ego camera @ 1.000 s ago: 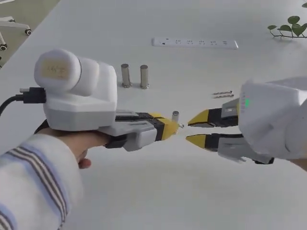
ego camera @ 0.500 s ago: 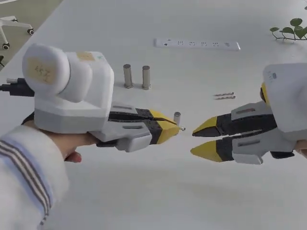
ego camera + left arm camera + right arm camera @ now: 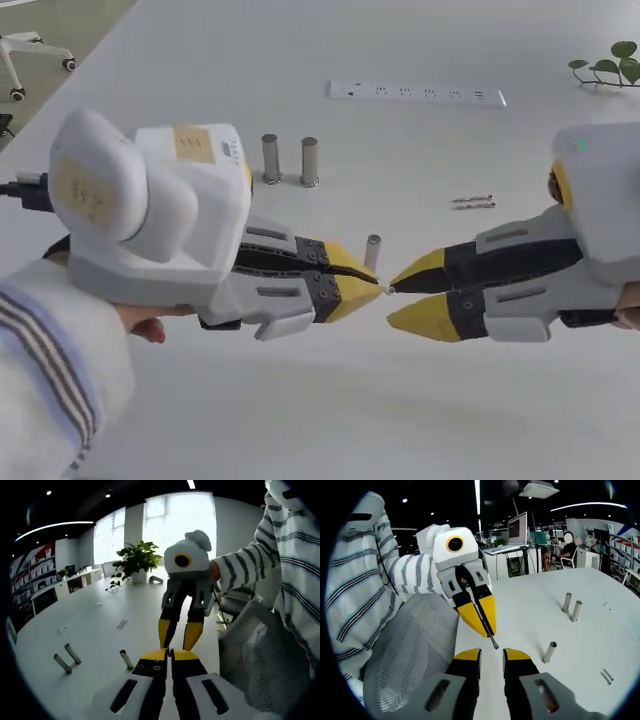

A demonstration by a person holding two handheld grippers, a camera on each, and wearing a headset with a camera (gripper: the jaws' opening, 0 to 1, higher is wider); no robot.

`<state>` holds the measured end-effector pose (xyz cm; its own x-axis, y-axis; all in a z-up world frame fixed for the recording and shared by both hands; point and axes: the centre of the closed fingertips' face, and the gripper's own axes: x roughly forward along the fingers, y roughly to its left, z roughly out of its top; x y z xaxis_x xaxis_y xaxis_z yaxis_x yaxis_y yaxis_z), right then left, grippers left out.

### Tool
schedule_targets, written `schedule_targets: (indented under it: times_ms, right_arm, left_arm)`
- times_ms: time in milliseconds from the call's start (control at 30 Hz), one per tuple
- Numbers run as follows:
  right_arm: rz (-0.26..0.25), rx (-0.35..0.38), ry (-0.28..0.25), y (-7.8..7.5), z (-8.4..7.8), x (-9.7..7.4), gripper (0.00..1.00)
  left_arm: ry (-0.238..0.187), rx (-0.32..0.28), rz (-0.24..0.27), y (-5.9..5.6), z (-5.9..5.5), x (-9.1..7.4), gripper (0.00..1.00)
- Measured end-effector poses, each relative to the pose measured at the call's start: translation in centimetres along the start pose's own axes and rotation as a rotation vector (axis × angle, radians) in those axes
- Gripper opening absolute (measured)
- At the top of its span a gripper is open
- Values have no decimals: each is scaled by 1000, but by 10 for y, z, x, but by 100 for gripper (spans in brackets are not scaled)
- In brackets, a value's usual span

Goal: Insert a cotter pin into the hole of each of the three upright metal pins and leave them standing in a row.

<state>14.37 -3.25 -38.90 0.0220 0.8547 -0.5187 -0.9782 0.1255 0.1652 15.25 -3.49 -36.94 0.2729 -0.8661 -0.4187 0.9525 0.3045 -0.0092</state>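
My left gripper is shut on a thin cotter pin, whose short end sticks out past the yellow tips. My right gripper faces it tip to tip, open, with its upper jaw right at the cotter pin's end. One metal pin stands just behind the two tips. Two more metal pins stand side by side farther back. Two spare cotter pins lie on the table to the right. In the left gripper view my own gripper is shut and the right gripper is open.
A white power strip lies along the far side of the white table. A potted plant's leaves reach in at the far right. A person's striped sleeve is at the lower left.
The right gripper has moved left and closed the gap to the left gripper's tip. The left gripper has shifted slightly right and stays shut on the cotter pin.
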Motion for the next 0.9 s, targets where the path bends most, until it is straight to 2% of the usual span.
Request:
schedule_targets:
  times_ms: [300, 500, 900]
  right_arm:
    - [16, -3, -5, 3, 0, 1, 5]
    - [20, -4, -11, 3, 2, -1, 1]
    - [26, -19, -2, 4, -2, 0, 0]
  left_arm:
    - [2, 34, -24, -4, 2, 1, 0]
    - [4, 34, -39, -7, 1, 2, 0]
    - [29, 37, -48, -10, -5, 3, 0]
